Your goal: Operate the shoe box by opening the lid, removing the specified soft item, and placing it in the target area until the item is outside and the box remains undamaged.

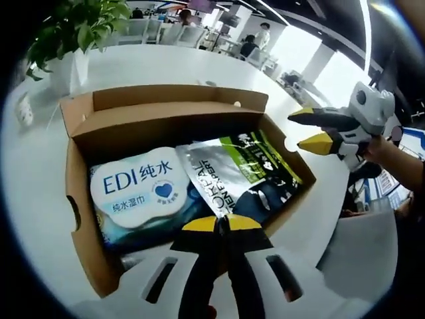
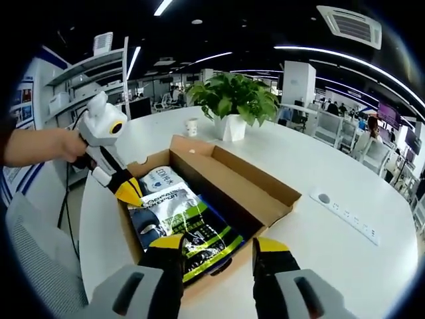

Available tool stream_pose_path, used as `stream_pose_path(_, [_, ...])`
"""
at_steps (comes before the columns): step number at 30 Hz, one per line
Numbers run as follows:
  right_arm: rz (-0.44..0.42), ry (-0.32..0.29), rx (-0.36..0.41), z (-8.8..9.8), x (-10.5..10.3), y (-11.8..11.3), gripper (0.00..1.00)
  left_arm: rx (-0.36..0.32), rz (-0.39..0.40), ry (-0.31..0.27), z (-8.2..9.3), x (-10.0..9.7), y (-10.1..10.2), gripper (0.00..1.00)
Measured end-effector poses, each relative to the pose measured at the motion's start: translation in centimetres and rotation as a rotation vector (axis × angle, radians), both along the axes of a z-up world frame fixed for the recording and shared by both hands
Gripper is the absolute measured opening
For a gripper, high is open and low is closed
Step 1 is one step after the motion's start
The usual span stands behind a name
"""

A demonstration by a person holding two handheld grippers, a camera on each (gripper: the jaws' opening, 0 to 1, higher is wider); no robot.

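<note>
Shoe box (image 1: 85, 219) open; wipes pack (image 1: 138, 187) reads "EDI".

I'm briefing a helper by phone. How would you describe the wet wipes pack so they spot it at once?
On the white round table sits an open cardboard box. Inside lie two soft packs side by side. The wipes pack is the pale blue one with a white label reading EDI, unlike the silver, green and black pouch beside it.

My left gripper (image 1: 222, 222) has its jaws pressed together. My right gripper (image 2: 219, 248) has its jaws spread apart, holding nothing.
</note>
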State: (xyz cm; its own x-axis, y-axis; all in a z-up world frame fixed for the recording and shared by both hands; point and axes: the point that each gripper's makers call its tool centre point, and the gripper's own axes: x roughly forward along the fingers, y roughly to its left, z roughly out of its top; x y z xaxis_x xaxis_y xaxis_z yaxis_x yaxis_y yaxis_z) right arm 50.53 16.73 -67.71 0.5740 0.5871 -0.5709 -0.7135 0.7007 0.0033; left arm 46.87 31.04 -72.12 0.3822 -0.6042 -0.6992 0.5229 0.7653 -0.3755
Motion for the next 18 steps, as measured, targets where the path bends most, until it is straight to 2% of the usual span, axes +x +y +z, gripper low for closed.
stream_pose_path(18, [0.041,0.021,0.004,-0.6,0.0,2.0,0.37,0.026,0.020,-0.022,0.9,0.0,2.0,0.01])
